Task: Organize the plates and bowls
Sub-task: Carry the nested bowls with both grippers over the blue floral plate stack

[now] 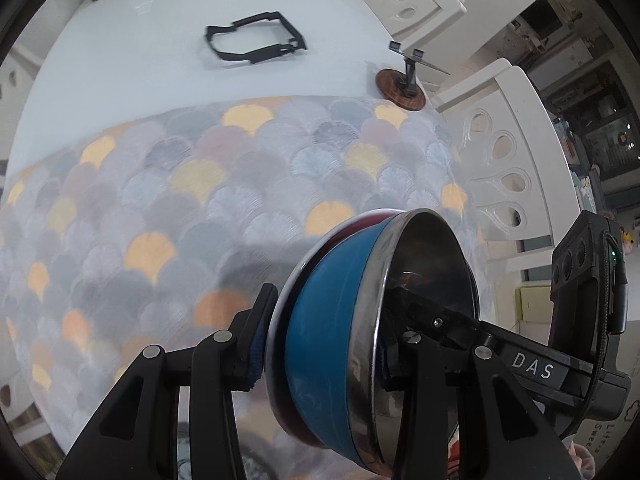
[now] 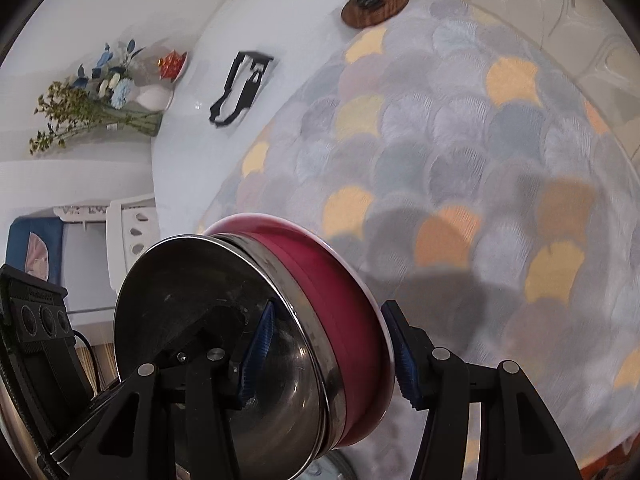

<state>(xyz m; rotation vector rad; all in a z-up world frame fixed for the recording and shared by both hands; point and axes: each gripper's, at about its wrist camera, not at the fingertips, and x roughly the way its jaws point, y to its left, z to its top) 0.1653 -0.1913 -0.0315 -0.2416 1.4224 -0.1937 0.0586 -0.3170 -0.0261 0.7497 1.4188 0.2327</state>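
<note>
Setting: a white table (image 1: pixel 160 40) partly covered by a cloth (image 1: pixel 180 208) printed with grey, blue and yellow fan-shaped scales.
Bowl stack: steel-lined bowls nested together and tipped on edge, lifted above the cloth between both grippers – its shadow falls on the fabric below.
Blue bowl (image 1: pixel 320 320): the inner bowl of the stack as the left wrist view shows it, with a shiny steel lining and rim.
Red bowl (image 2: pixel 332 296): the outer bowl, blue nested inside it, with a pale rim; only a sliver shows behind the blue one in the left view.
Left gripper (image 1: pixel 324 356): pinching the wall of the stack, one pad on the outside, the other finger inside the steel hollow.
Right gripper (image 2: pixel 328 356): also clamped on the stack – one blue ribbed pad inside the steel lining, the other against the red bowl's pale rim.
Far table: a black frame (image 1: pixel 252 40) lies flat on the bare white surface.
Table edge: a round wooden coaster (image 1: pixel 400 90) carries a small black stand.
Back corner: a vase of flowers (image 2: pixel 100 100) in blue, white and yellow.
Surroundings: white chairs (image 1: pixel 500 168) with teardrop cut-outs beside the table.
</note>
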